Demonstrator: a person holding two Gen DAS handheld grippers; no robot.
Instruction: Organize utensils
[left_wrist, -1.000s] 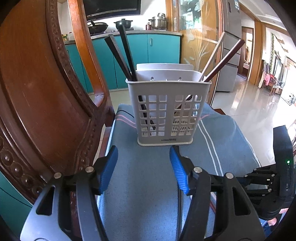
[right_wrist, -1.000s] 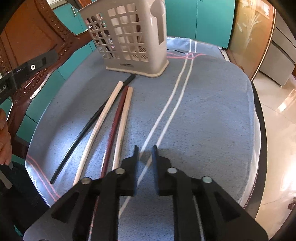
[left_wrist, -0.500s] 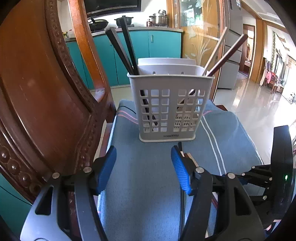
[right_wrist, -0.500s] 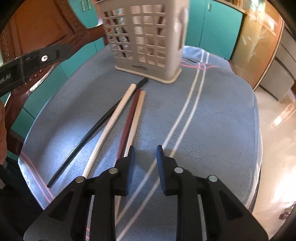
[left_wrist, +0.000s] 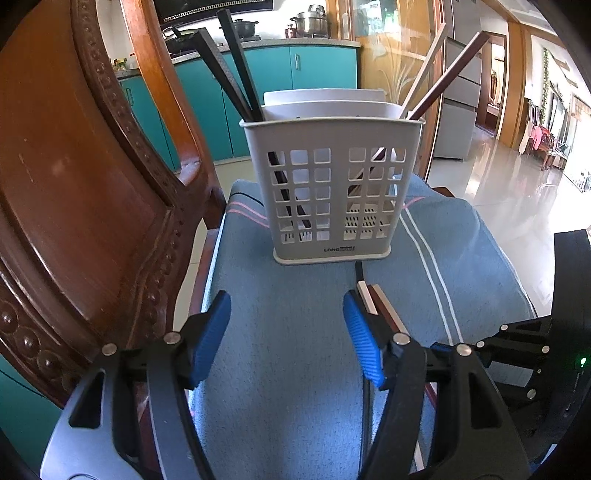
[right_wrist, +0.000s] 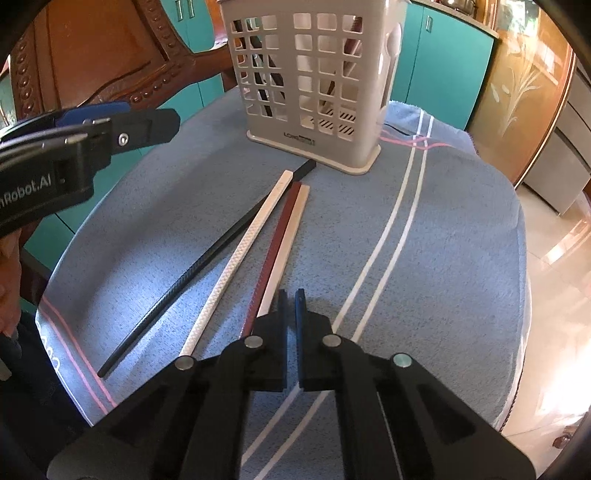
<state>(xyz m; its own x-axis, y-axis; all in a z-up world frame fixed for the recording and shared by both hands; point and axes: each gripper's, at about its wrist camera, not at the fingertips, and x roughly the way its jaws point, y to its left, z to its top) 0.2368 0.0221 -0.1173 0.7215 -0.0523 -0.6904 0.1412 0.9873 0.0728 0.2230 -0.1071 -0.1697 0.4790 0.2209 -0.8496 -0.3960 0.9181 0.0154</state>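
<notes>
Left wrist view: blue striped cloth (left_wrist: 288, 369) spread below, carved wooden chair back (left_wrist: 74, 203) to the left, teal cabinets (left_wrist: 317, 66) and glossy floor far ahead. Straight ahead, one grey utensil basket (left_wrist: 332, 192) upright on the cloth, holding four chopsticks: two black (left_wrist: 229, 70) leaning left, two reddish-brown and pale (left_wrist: 443, 70) leaning right. Left gripper (left_wrist: 286, 328) with blue pads apart and opening, nothing between them.

Right wrist view: same cloth (right_wrist: 443, 258), basket (right_wrist: 314, 85) ahead. Four loose chopsticks lying ahead and left of the tool: black (right_wrist: 207, 258), white patterned (right_wrist: 240, 254), dark red (right_wrist: 275, 236), pale (right_wrist: 286, 240). Right gripper (right_wrist: 290, 295) pressed nearly together, pinching nothing, just right of the pale stick.
</notes>
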